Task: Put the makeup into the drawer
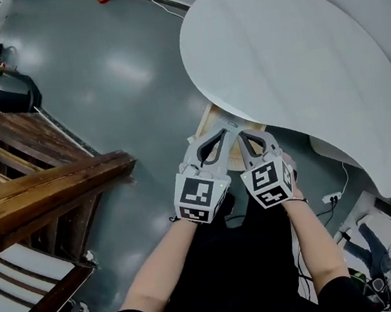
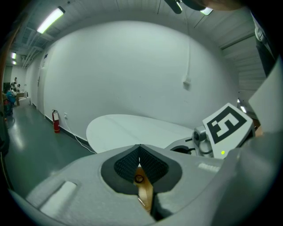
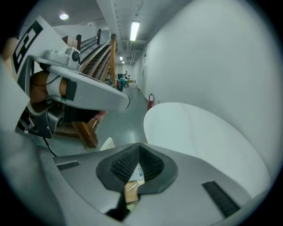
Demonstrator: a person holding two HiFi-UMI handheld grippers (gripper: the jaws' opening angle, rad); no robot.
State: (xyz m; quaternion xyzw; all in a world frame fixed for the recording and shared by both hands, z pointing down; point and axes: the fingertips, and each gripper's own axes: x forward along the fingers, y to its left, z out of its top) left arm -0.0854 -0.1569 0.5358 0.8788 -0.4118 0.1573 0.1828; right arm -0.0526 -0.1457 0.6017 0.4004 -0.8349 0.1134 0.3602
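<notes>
Danger is seen mainly in a blind approach. The left gripper and the right gripper are both held with jaws closed tip to tip, and nothing is gripped. They are placed side by side over a wooden box, probably the drawer, under the edge of the white table. The makeup cannot be identified surely; only a small white item is seen below the right jaws. If the jaws are lowered unopened, it could be knocked aside, or the table edge could be struck.

Pale wooden drawer, jutting from under the white tabletop, mostly hidden, contents unclear
</notes>
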